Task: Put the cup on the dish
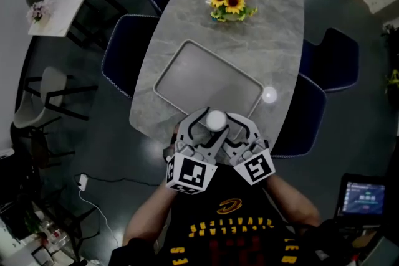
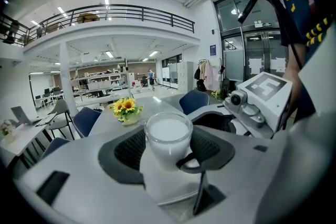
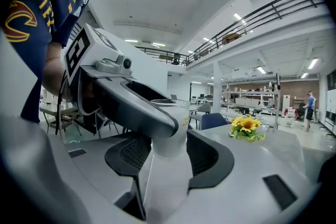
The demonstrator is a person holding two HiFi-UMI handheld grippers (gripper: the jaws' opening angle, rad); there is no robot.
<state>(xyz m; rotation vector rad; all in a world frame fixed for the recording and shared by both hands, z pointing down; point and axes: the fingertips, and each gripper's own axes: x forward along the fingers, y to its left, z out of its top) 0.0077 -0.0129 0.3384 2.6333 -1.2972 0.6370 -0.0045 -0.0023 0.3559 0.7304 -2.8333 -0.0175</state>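
A small white cup [image 1: 216, 119] is held in the air over the table's near edge, in front of the person's chest. Both grippers meet on it. My left gripper [image 1: 211, 125] comes in from the left and my right gripper [image 1: 222, 125] from the right, fingers crossing. In the left gripper view the cup [image 2: 168, 136] sits between the dark ribbed pads [image 2: 129, 149]. In the right gripper view the cup [image 3: 170, 131] is pinched between the pads, and a left finger [image 3: 142, 105] crosses in front. A grey rectangular dish [image 1: 187, 50] lies just beyond the cup.
A small white round object [image 1: 269, 95] lies on the table right of the dish. A vase of sunflowers [image 1: 229, 1] stands at the far end of the grey table [image 1: 274, 28]. Dark blue chairs [image 1: 124, 53] flank both long sides.
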